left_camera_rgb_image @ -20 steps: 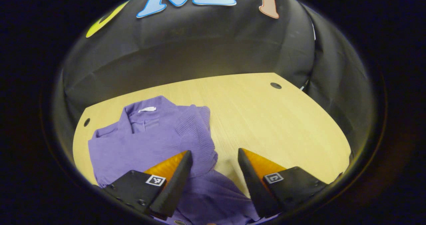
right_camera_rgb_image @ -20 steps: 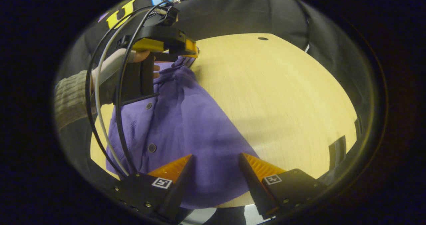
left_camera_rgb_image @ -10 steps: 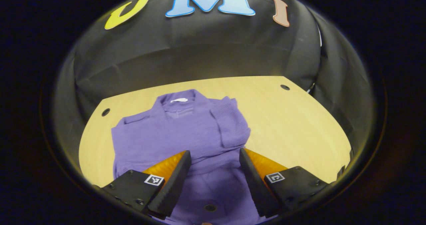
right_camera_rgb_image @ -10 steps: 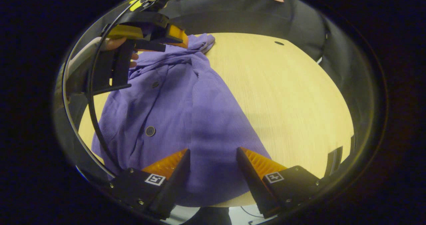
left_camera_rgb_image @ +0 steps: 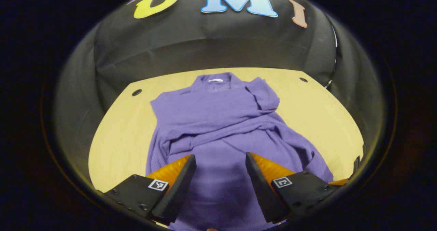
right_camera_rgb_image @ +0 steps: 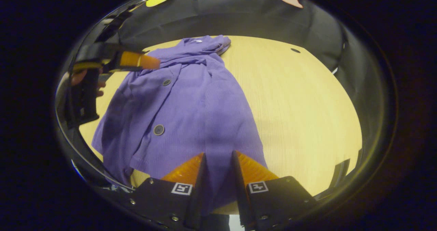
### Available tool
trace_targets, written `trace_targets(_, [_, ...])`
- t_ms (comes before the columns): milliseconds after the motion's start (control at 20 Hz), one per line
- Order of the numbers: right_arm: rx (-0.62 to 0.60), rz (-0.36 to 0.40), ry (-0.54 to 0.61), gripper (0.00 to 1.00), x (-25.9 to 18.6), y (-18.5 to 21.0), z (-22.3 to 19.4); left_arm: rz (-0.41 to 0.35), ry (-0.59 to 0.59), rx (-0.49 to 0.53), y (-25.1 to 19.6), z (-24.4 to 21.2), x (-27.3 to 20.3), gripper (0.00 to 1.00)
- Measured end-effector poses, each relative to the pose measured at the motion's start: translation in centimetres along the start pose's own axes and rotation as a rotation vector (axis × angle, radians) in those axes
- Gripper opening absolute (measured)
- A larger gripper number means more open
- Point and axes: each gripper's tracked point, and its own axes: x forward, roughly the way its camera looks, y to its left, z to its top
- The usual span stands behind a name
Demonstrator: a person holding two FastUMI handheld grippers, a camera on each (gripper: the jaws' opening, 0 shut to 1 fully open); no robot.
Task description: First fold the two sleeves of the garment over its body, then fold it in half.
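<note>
A purple knitted garment (left_camera_rgb_image: 222,118) lies on the wooden table (left_camera_rgb_image: 119,138), collar and white label at the far end. One sleeve (left_camera_rgb_image: 263,96) is folded in by the far right shoulder, and loose folds cross the body. My left gripper (left_camera_rgb_image: 220,162) hovers open above the lower body of the garment. In the right gripper view the garment (right_camera_rgb_image: 191,104) shows two dark buttons (right_camera_rgb_image: 158,130). My right gripper (right_camera_rgb_image: 219,159) has its fingers drawn close on the near hem, with fabric pinched between them. The left gripper (right_camera_rgb_image: 148,63), held by a hand (right_camera_rgb_image: 83,79), hangs over the garment's left side.
Bare tabletop (right_camera_rgb_image: 300,104) stretches to the right of the garment. Small round holes sit near the far corners (left_camera_rgb_image: 137,92) (left_camera_rgb_image: 303,79). The booth's black cloth wall (left_camera_rgb_image: 205,43) closes off the back and sides. The near table edge lies just under the right gripper.
The right gripper's fingers have narrowed onto the hem fabric. The left gripper has drawn back and swung, so the garment now sits centred and farther ahead of it.
</note>
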Motion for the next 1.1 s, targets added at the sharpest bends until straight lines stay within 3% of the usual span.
trace_targets(300, [-0.001, 0.042, 0.019, 0.45, 0.1, 0.6, 0.2, 0.041, 0.048, -0.032, 2.8, -5.6, -4.4, 0.96])
trace_targets(350, [0.039, 0.045, 0.017, 0.05, 0.3, 0.6, 0.2, 0.047, 0.058, -0.031, 3.1, -6.5, -5.0, 0.99])
trace_targets(400, [0.065, 0.051, 0.022, 0.05, 0.4, 0.6, 0.3, 0.053, 0.069, -0.027, 3.4, -7.4, -5.7, 0.96])
trace_targets(550, [0.081, 0.065, 0.041, 0.05, 0.4, 0.6, 0.4, 0.061, 0.103, -0.017, 3.8, -10.4, -7.5, 0.99])
trace_targets(600, [0.069, 0.064, 0.045, 0.05, 0.3, 0.6, 0.4, 0.064, 0.116, -0.008, 4.0, -11.4, -8.0, 0.95])
trace_targets(750, [0.051, 0.058, 0.047, 0.05, 0.3, 0.6, 0.4, 0.095, 0.158, 0.021, 4.7, -14.3, -9.1, 0.99])
trace_targets(800, [0.056, 0.058, 0.048, 0.05, 0.4, 0.6, 0.4, 0.112, 0.174, 0.024, 5.1, -15.2, -9.2, 0.92])
trace_targets(850, [0.063, 0.058, 0.05, 0.05, 0.3, 0.6, 0.4, 0.119, 0.206, 0.012, 5.3, -16.4, -9.1, 0.96])
trace_targets(900, [0.069, 0.057, 0.051, 0.08, 0.4, 0.6, 0.4, 0.101, 0.166, -0.003, 4.7, -15.4, -9.0, 0.96])
trace_targets(1050, [0.068, 0.058, 0.054, 0.05, 0.3, 0.6, 0.5, 0.084, 0.169, -0.048, 4.6, -16.0, -8.8, 0.96])
trace_targets(1100, [0.069, 0.058, 0.055, 0.05, 0.3, 0.6, 0.4, 0.085, 0.159, -0.059, 4.6, -15.8, -8.8, 0.87])
